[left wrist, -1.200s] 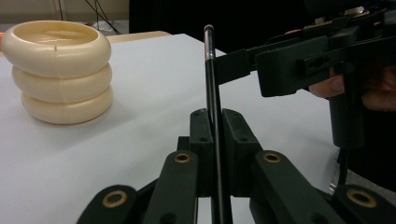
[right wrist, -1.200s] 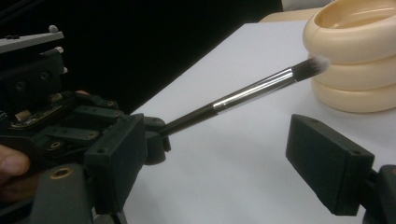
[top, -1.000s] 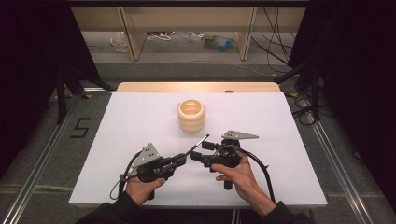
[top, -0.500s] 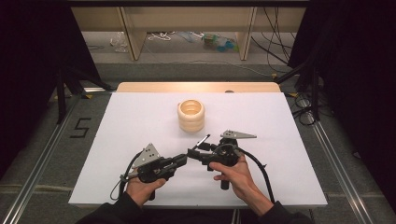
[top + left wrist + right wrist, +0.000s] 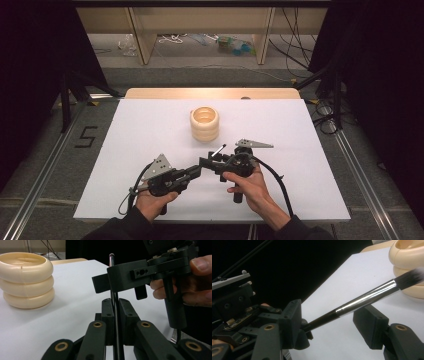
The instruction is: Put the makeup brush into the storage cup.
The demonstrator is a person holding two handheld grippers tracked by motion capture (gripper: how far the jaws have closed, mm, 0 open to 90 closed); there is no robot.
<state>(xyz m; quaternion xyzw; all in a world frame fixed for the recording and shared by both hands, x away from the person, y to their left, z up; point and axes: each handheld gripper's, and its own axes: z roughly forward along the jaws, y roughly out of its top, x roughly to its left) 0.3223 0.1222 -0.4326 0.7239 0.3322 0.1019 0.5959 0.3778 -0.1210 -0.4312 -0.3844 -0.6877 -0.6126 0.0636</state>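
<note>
L gripper [image 5: 115, 315] clamps brush [image 5: 362, 301] handle; R gripper [image 5: 329, 322] fingers half-wide, just been closing round ferrule, no contact; handover unfinished; cream holder [image 5: 204, 123] beyond awaits.

The brush [image 5: 362, 301] has blurred bristles at the picture's right edge; the left gripper [image 5: 305, 331] hides its handle's end.

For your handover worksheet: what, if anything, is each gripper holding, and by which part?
The left gripper clamps the makeup brush by its black handle end. The right gripper, jaws just closing around the handle, holds nothing yet.
</note>
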